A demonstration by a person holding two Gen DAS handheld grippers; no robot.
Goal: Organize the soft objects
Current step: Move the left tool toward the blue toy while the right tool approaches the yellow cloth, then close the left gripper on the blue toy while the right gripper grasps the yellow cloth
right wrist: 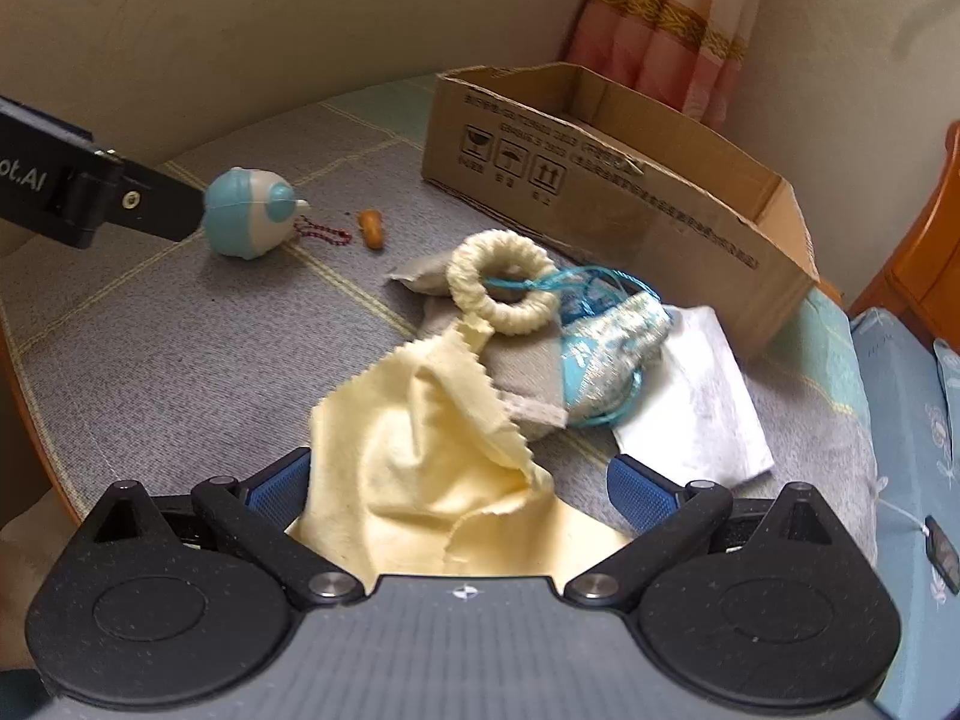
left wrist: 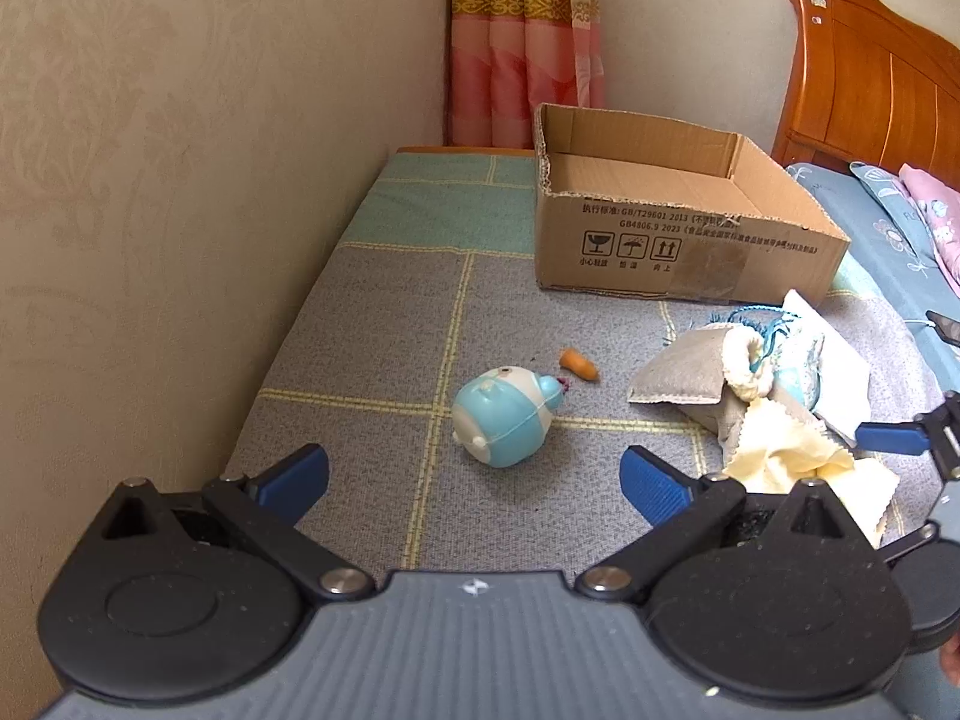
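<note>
Lying between the wide-open jaws of the right hand-held gripper [right wrist: 459,483], a pale yellow cloth [right wrist: 420,462] is ungripped on the grey checked mat [right wrist: 180,360]. Beside it, a cream ring [right wrist: 503,287], grey pouch [right wrist: 528,372] and white sheet [right wrist: 696,408] are heaped before the cardboard box [right wrist: 630,204]. Open too, the left hand-held gripper [left wrist: 474,480] faces a blue-and-white toy [left wrist: 507,417].

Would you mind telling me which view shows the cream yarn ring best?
The right wrist view: the cream yarn ring shows its full loop and open centre. The left wrist view shows it smaller and edge-on.
</note>
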